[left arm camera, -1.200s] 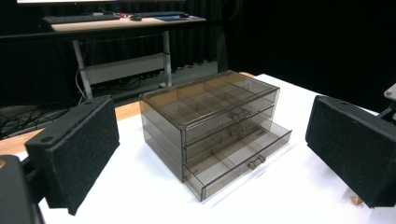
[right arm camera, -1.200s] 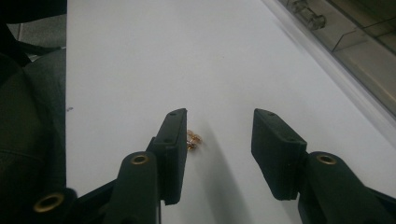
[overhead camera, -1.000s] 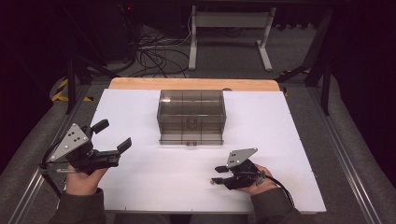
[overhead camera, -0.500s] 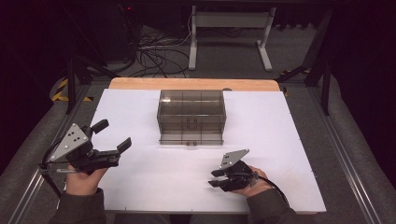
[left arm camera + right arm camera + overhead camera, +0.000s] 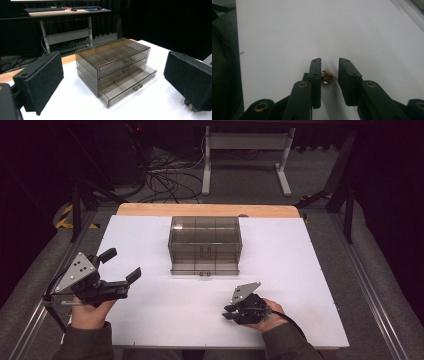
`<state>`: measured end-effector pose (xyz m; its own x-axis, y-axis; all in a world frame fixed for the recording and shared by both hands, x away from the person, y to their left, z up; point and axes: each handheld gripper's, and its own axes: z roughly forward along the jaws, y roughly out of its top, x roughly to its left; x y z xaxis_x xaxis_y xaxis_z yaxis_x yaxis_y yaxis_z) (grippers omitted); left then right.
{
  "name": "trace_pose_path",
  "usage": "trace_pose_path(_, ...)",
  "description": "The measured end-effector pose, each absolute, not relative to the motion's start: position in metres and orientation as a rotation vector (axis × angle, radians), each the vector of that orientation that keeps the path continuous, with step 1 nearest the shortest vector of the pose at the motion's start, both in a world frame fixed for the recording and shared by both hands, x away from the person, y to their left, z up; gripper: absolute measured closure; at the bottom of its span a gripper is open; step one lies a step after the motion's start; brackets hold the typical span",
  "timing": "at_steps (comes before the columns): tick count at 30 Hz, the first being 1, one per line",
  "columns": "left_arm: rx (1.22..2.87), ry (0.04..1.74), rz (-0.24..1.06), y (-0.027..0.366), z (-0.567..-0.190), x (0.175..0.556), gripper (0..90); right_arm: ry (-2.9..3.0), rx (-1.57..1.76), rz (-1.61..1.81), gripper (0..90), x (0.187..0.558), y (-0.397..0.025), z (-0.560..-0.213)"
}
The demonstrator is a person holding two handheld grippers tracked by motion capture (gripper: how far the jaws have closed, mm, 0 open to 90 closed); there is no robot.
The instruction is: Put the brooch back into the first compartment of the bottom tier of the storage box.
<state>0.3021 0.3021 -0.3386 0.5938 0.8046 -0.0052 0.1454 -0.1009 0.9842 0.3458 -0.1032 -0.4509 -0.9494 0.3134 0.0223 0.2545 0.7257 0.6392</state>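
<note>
A smoky clear box (image 5: 205, 245) with three drawers stands at the middle of the white table (image 5: 280, 255); its bottom drawer (image 5: 130, 85) is pulled out. My left gripper (image 5: 121, 264) is held above the table's left edge, open wide and aimed at the box (image 5: 112, 57), with nothing between its pads (image 5: 42, 80). My right gripper (image 5: 229, 312) is low over the table's front, right of centre. In the right gripper view its jaws (image 5: 329, 62) stand a narrow gap apart on either side of a small golden object (image 5: 327, 77) that lies on the table.
A wooden strip (image 5: 205, 210) runs along the table's far edge. Beyond it are a desk frame (image 5: 245, 150) and floor cables (image 5: 165, 175). Metal rails (image 5: 370, 290) border the table's sides.
My right gripper has shifted a little left and down toward the table. The left gripper and the drawer box have stayed put.
</note>
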Motion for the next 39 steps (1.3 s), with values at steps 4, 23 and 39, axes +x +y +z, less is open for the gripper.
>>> trace_pose_path(4,1.603,0.813,0.673,0.302,-0.338,0.302,3.3,2.824,0.442,0.990,77.4,0.344,-0.100,-0.450)
trace_pose_path(23,1.608,0.809,0.679,0.301,-0.339,0.302,3.3,2.747,0.451,1.065,78.4,0.348,-0.104,-0.450)
trace_pose_path(39,1.606,0.809,0.682,0.301,-0.338,0.302,3.3,2.624,0.555,1.170,78.4,0.355,-0.107,-0.449)
